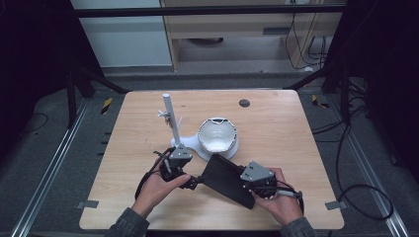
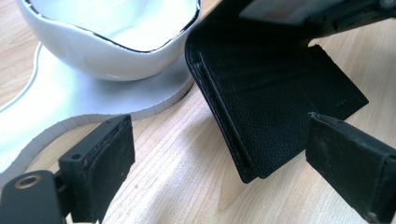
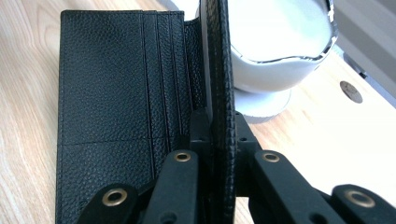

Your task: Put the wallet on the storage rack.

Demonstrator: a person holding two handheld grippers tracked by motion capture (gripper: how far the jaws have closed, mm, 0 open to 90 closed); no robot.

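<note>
Wooden table (image 1: 296, 148): right gripper (image 3: 214, 135) fingers clamp unbranded wallet (image 3: 121, 79); left gripper (image 2: 219, 163) fingers agape.

Black hand-held gripper (image 3: 212, 135) jaws carry brass-ringed screw holes.

The high view looks forward and down over the whole wooden worktop (image 1: 296, 143) from its near edge. Each gripper view sits low and very close. All three share the black wallet (image 1: 225, 178) (image 2: 261, 107) (image 3: 121, 93) and white bowl (image 1: 217, 134) (image 2: 116, 42) (image 3: 280, 42).
</note>
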